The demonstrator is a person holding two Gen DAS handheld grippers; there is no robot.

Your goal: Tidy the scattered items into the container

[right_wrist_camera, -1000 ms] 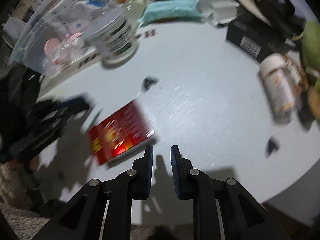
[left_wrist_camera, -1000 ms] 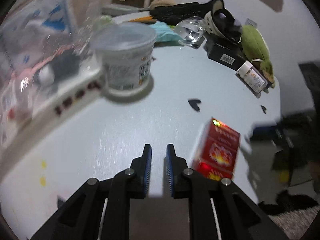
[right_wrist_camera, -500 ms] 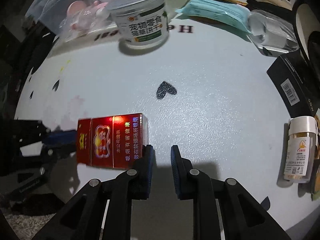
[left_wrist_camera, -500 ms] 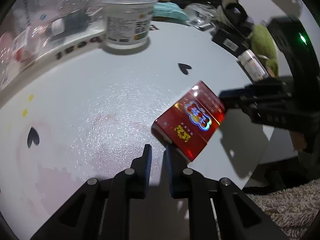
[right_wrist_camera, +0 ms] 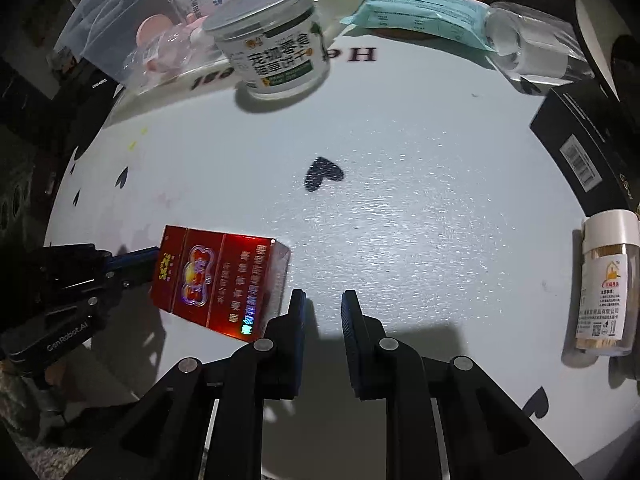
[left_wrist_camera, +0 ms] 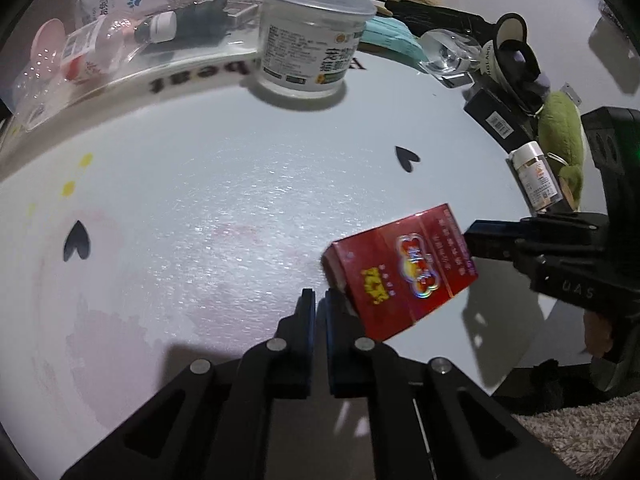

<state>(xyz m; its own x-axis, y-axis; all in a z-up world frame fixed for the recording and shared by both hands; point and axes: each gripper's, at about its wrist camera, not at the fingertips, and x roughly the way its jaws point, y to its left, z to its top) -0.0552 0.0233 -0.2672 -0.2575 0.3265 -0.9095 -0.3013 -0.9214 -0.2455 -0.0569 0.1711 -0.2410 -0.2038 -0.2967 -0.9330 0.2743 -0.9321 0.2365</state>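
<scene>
Lying flat near the table's (left_wrist_camera: 200,184) front edge, the red pack (left_wrist_camera: 404,272) sits between the two grippers. In the left wrist view the left gripper (left_wrist_camera: 320,300) has its jaws pressed nearly together with nothing between them — the pack's corner is just beside its right finger, and whether they touch I cannot tell. The right gripper (left_wrist_camera: 480,236) comes in from the right, its tips at the pack's far end. In the right wrist view the right gripper (right_wrist_camera: 323,300) shows a narrow gap between its jaws, empty, only bare tabletop under it; the pack (right_wrist_camera: 218,280) lies just left of its left finger, and the left gripper (right_wrist_camera: 136,260) meets the pack's other end.

At the back stands a white tub (right_wrist_camera: 272,48), upright, lid on. Left of it is the clear container (left_wrist_camera: 92,44), with small bottles inside. A bottle (right_wrist_camera: 606,288) lies on its side at the right edge — well apart from the pack — near a black box (right_wrist_camera: 588,148).
</scene>
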